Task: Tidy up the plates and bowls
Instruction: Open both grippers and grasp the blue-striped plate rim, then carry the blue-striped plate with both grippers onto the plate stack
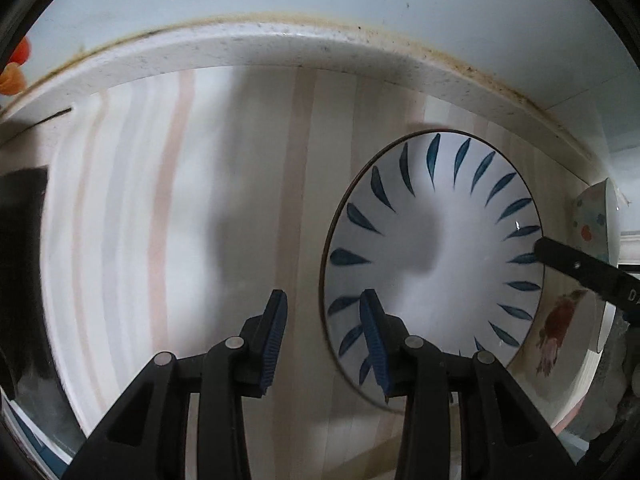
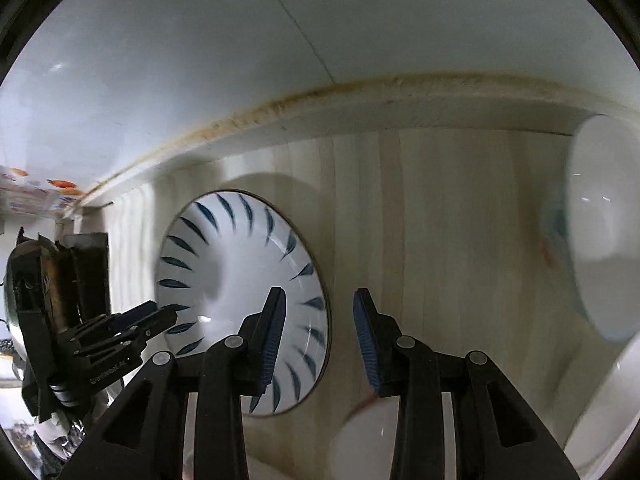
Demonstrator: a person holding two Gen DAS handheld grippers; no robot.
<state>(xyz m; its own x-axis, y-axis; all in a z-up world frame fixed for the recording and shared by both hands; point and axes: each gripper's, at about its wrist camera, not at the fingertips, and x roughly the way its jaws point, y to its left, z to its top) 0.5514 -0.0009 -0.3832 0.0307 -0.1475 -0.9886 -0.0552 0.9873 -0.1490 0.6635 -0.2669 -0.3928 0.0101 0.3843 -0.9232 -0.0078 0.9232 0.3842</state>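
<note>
So the biggest thing here is the tabletop [image 1: 248,208], covered in a striped pale mat and butting up against a grimy raised ledge and the wall, which is probably why everything sits pushed toward the back. On it, lying flat and open side up, is the blue-leaf plate [image 1: 436,248], looks like it was set down in the open middle so other dishes can get stacked on or next to it, though that's my guess. The left gripper [image 1: 324,340] hovers low at the plate's near-left rim with its jaws apart and nothing between them; one blue pad overlaps the rim in the left wrist view, but I can't tell if it's actually touching. The right gripper [image 2: 318,344] is also spread wide and empty, hanging over bare mat just right of the same plate. Hard stuff: there's a fish-pattern plate [image 1: 560,332] and a spotted bowl [image 1: 596,220] at the right edge, both cut off. In the right wrist view a white bowl [image 2: 600,224] is blurred, and the pale dishes along the bottom are too smeared to identify.
</note>
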